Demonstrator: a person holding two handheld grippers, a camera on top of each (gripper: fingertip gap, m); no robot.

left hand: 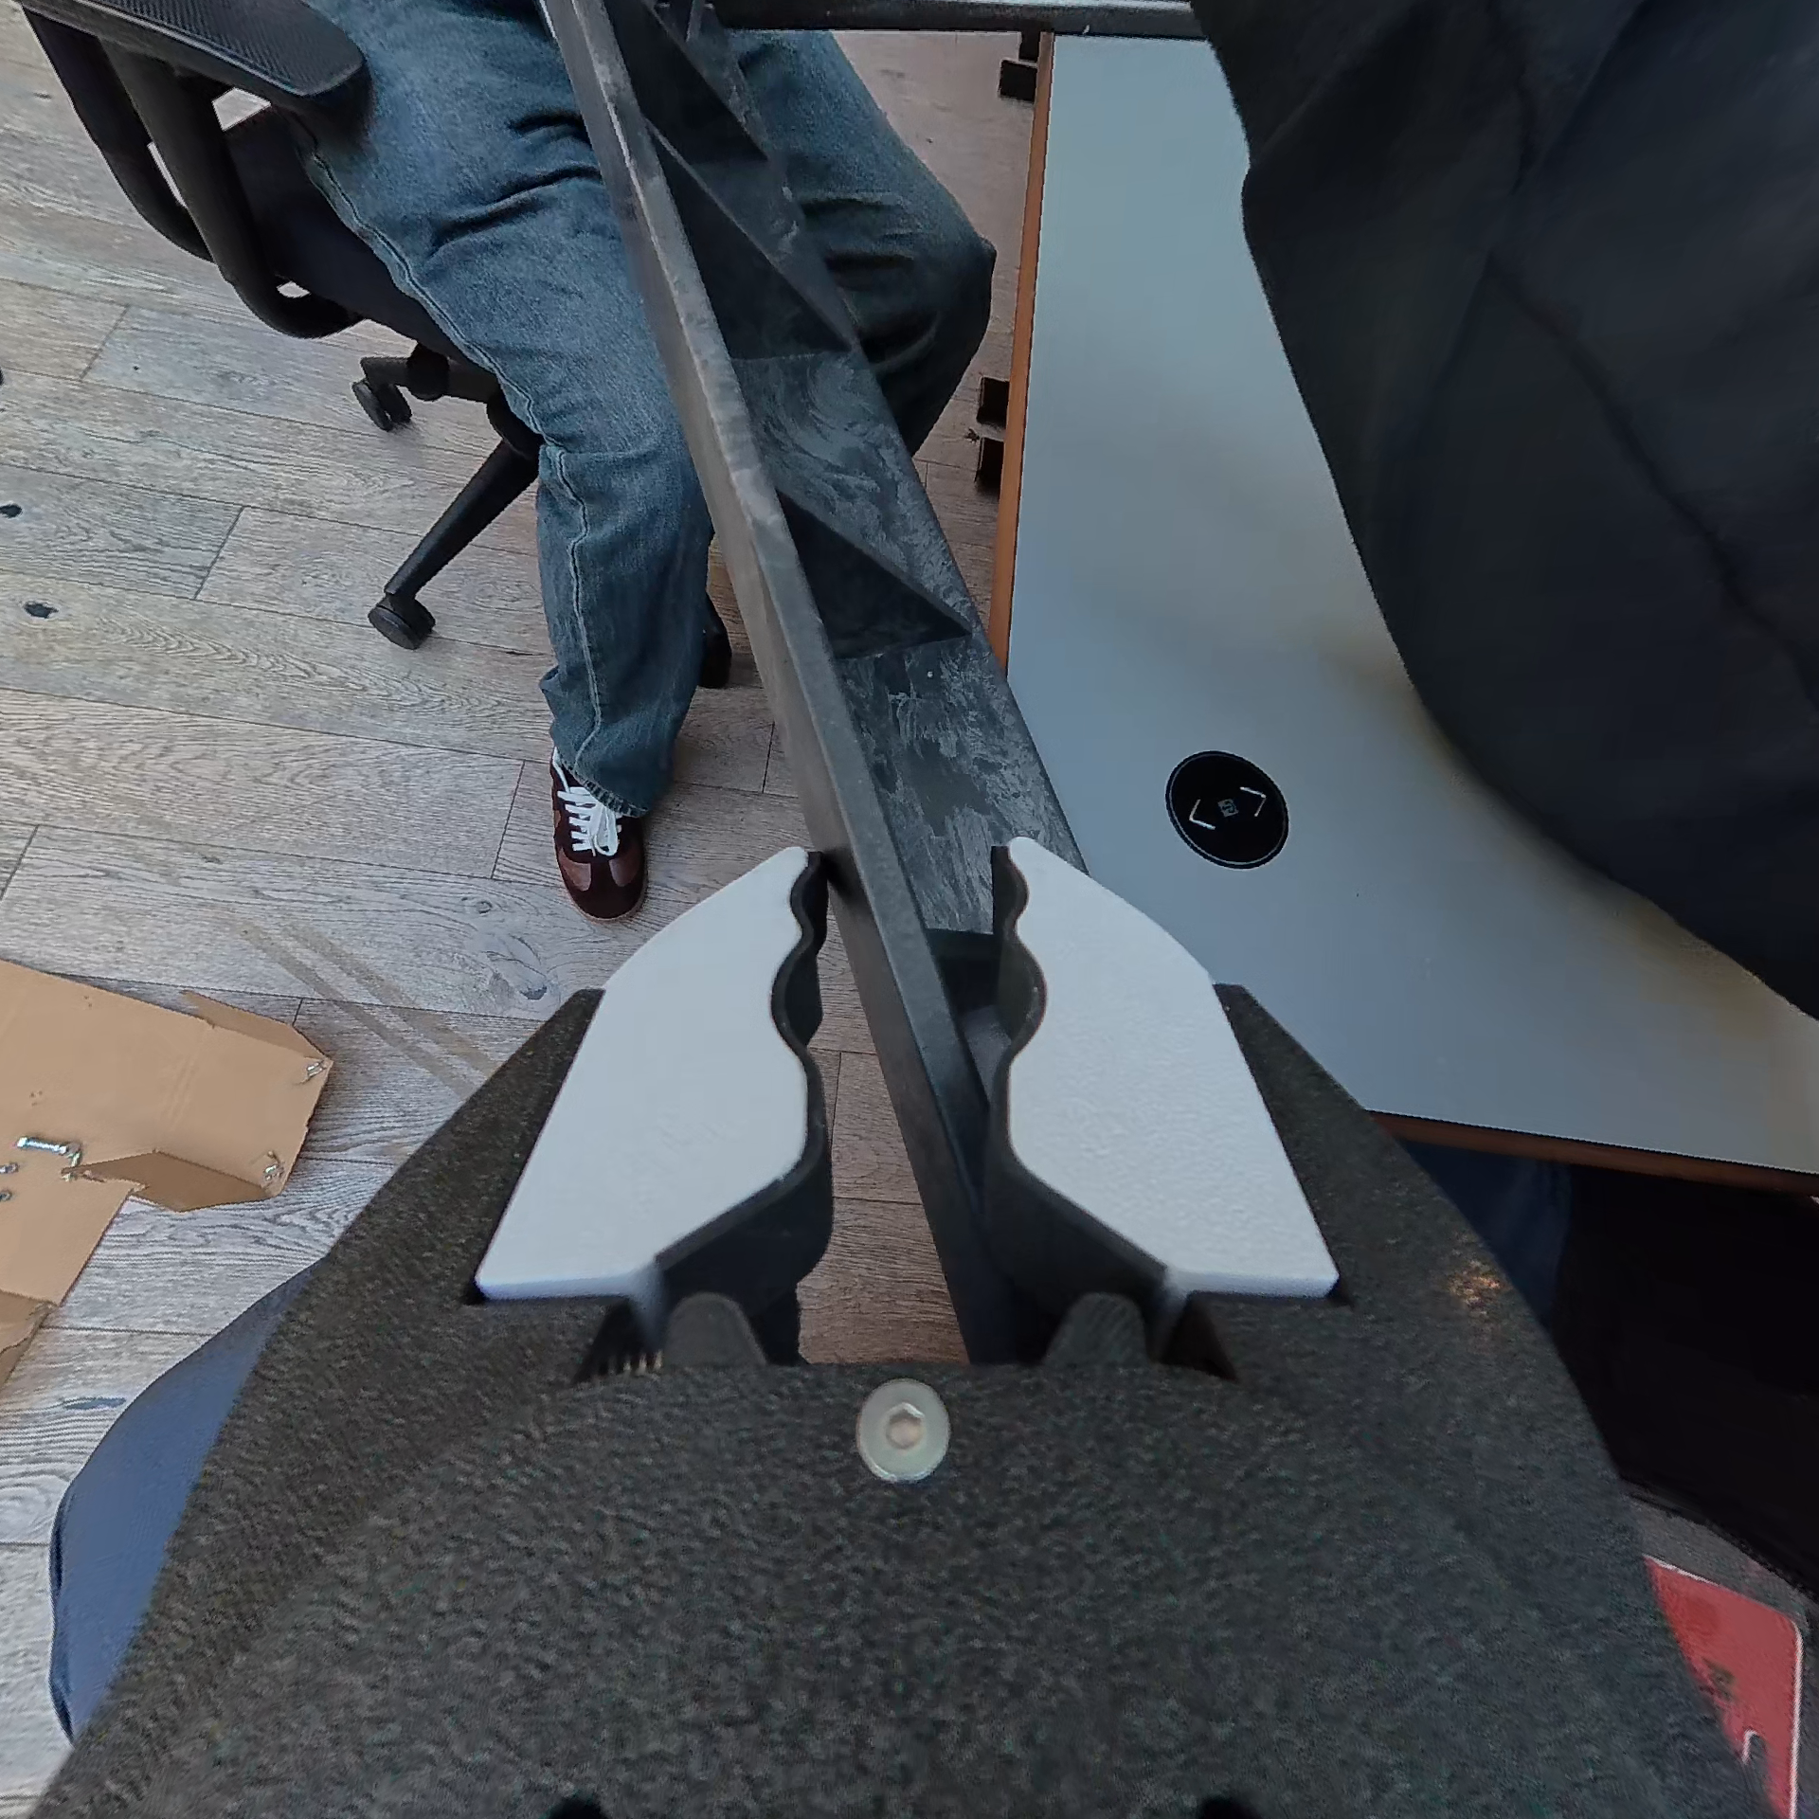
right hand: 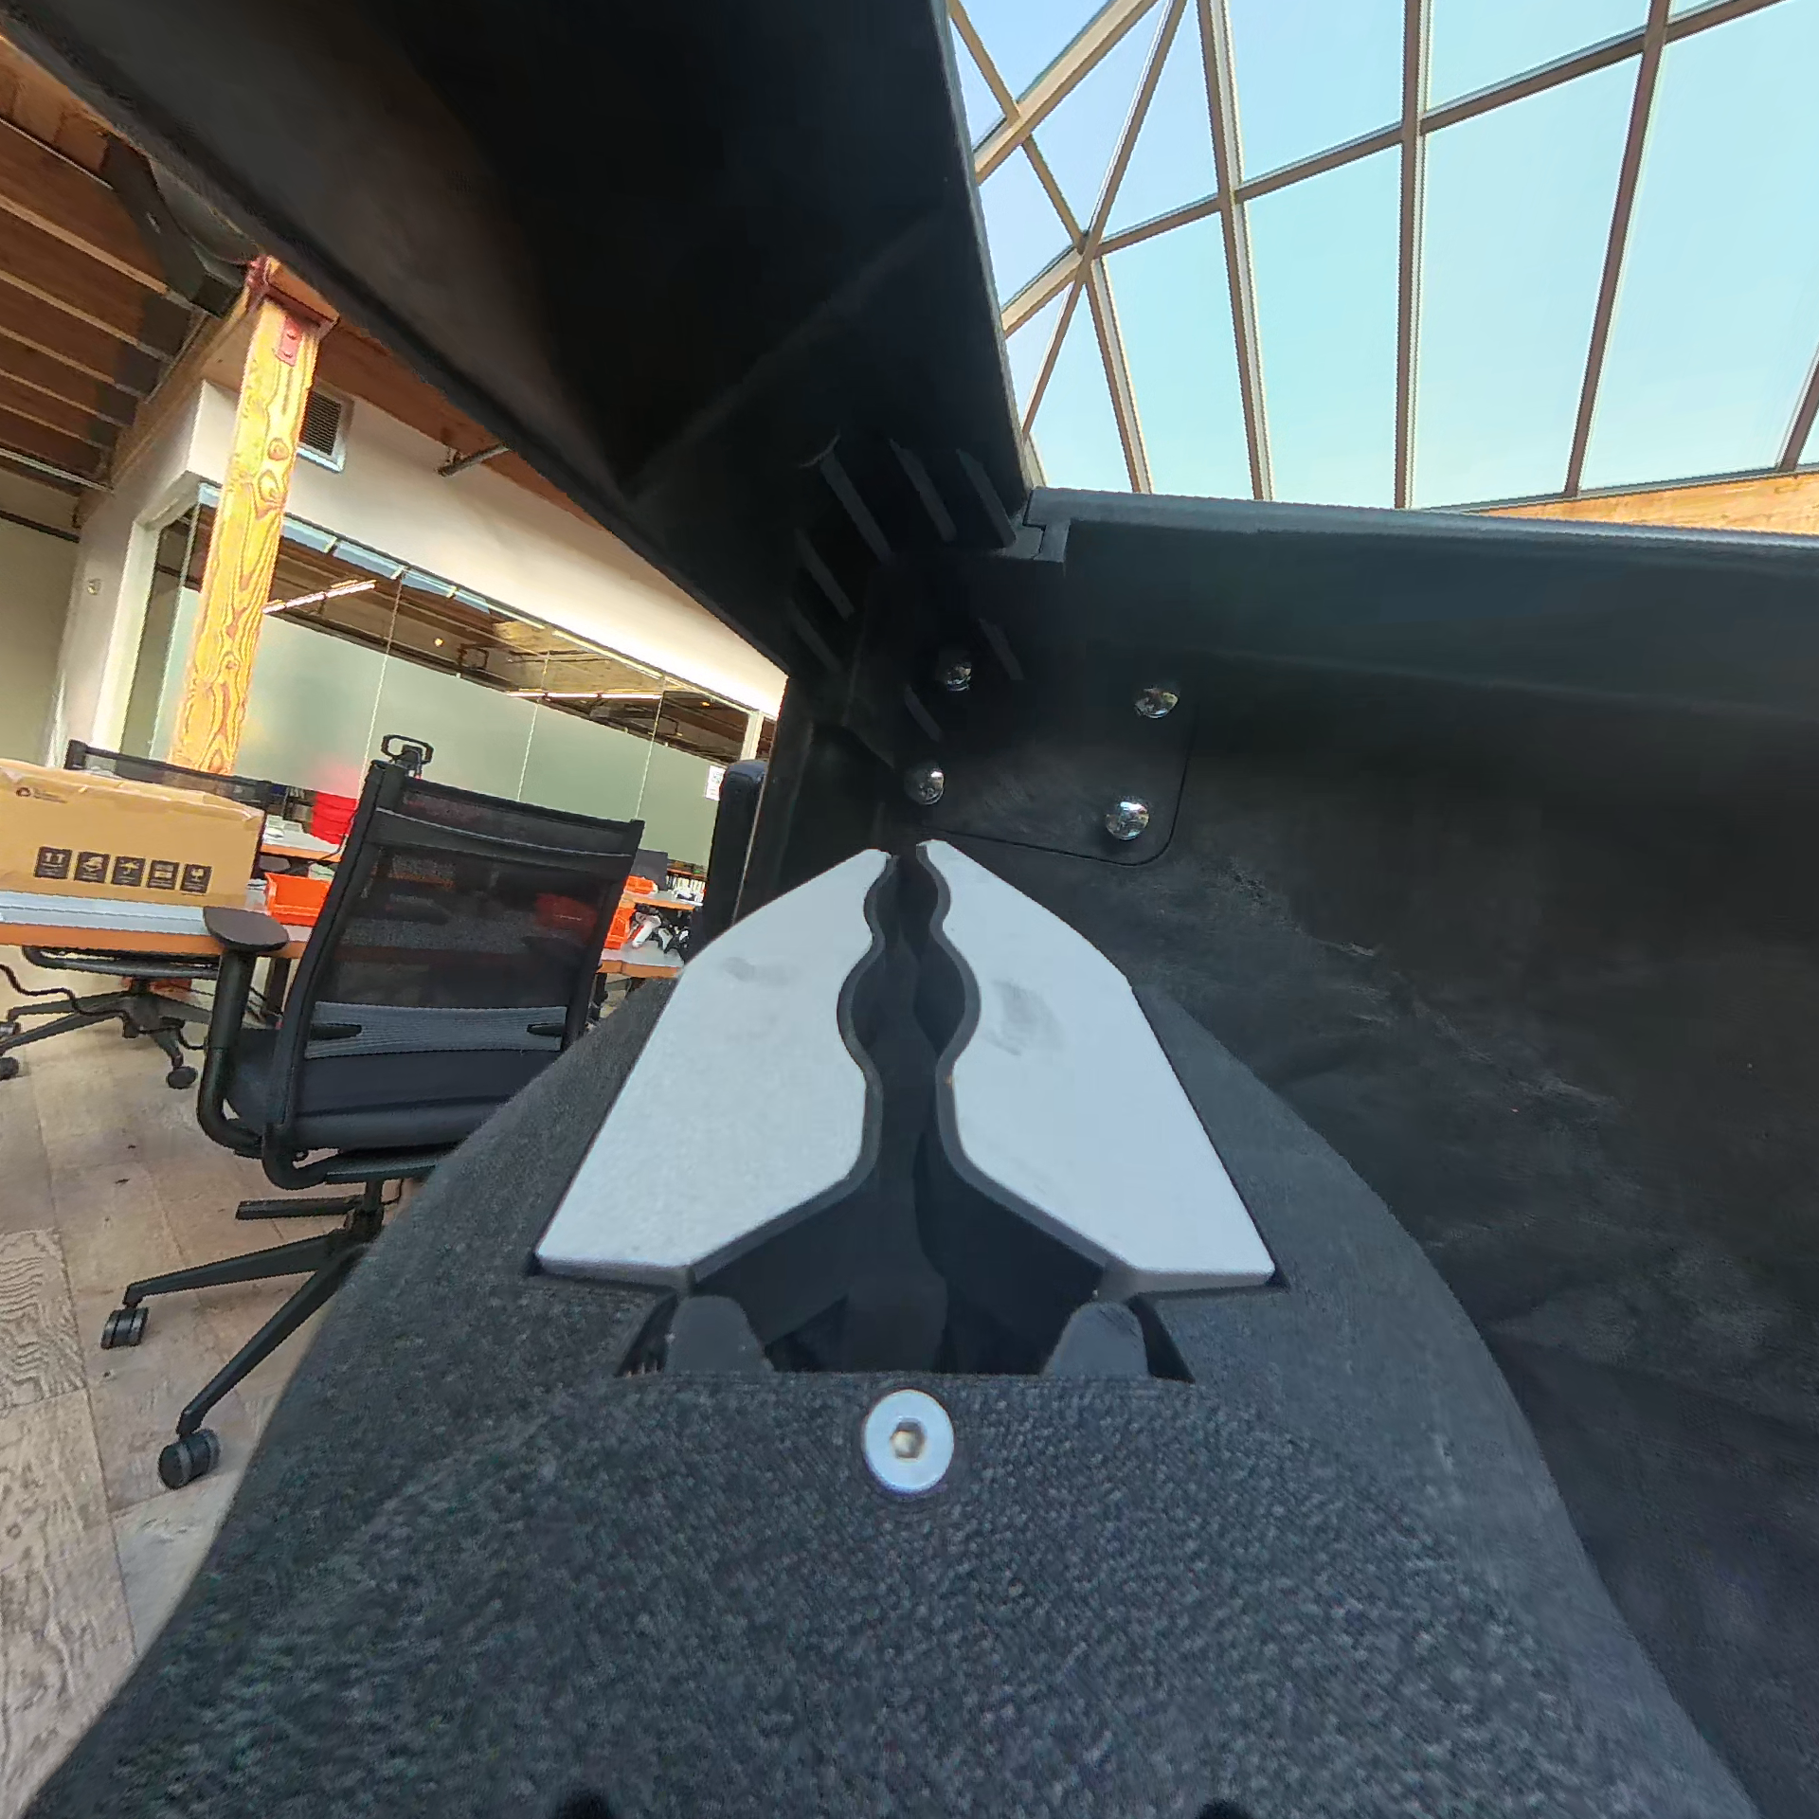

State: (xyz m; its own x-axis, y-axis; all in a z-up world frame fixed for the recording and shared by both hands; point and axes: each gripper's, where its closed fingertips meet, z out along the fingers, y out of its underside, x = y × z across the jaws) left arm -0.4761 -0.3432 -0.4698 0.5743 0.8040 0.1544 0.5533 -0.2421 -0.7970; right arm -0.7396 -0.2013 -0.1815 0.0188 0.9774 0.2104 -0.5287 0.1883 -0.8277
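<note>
My left gripper [left hand: 910, 866] is shut on a long black ribbed plastic beam [left hand: 856, 472]. The beam runs up from between the white fingers [left hand: 689, 1063] to the top of the view, tilted left, beside the edge of a grey desk [left hand: 1230, 591]. My right gripper [right hand: 907, 858] points up, jaws almost together with only a thin slit and nothing visible at the tips. The tips sit just below a black bracket plate [right hand: 1063, 778] fixed with four shiny screws, the nearest screw [right hand: 925, 784] just above. The plate sits on a black felt-like panel [right hand: 1427, 886].
A person in jeans [left hand: 551, 295] sits on a black office chair [left hand: 246, 177] beyond the beam. Cardboard with loose screws [left hand: 148, 1112] lies on the wood floor. A black disc [left hand: 1226, 809] and dark fabric [left hand: 1575, 394] lie on the desk. A mesh chair [right hand: 443, 965] stands at left. About 40 cm separates my left fingertips from my right. The black bracket plate [right hand: 1063, 778] sits 15 cm or so from the ends of my right fingers. To the nearest screw [right hand: 925, 784]: right tips about 15 cm, left tips about 55 cm. The left gripper is farther from the black felt-like panel [right hand: 1427, 886], some 55 cm, than the right, some 20 cm.
</note>
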